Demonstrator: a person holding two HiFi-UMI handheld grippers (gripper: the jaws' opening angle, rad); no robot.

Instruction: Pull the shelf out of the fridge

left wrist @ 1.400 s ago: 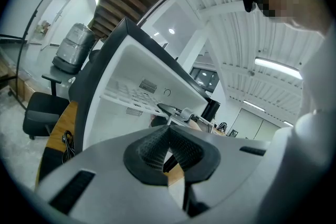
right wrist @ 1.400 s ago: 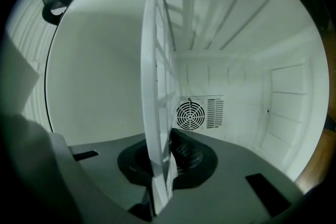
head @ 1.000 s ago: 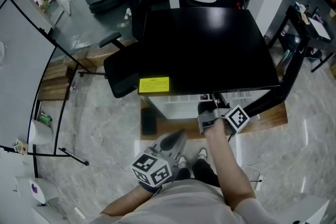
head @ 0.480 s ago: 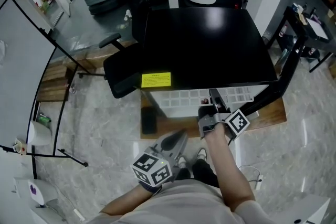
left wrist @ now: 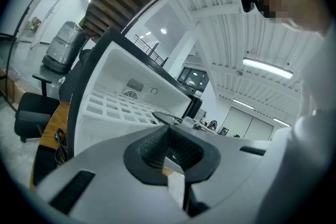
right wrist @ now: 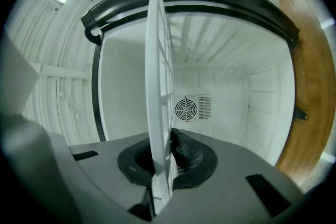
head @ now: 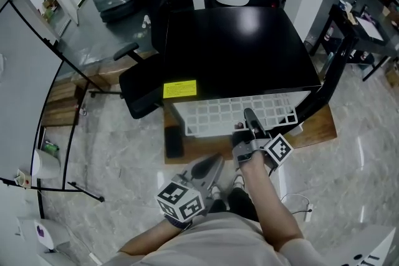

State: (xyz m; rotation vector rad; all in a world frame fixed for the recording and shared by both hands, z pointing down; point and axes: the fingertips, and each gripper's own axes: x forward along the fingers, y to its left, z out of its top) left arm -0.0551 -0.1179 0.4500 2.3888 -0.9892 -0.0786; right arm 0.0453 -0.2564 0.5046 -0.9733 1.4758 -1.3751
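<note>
A small black fridge (head: 240,53) stands on a wooden board, its door swung open to the left. Its white grid shelf (head: 230,114) sticks well out of the front. My right gripper (head: 249,118) is shut on the shelf's front edge; in the right gripper view the shelf (right wrist: 157,92) runs edge-on between the pads, with the white fridge inside and a fan grille (right wrist: 187,108) behind. My left gripper (head: 209,166) hangs lower left, away from the fridge, with its jaws shut and nothing in them. The left gripper view shows the shelf (left wrist: 118,110) from the side.
The open fridge door (head: 146,87) with a yellow label (head: 179,89) juts to the left. A black desk frame (head: 333,65) stands close at the right. An office chair base, stand legs and a curved partition are at the left. My feet are on the marble floor below.
The shelf has slid out toward me, from barely showing to well clear of the fridge front, with my right gripper drawing back on it. The left gripper has stayed put.
</note>
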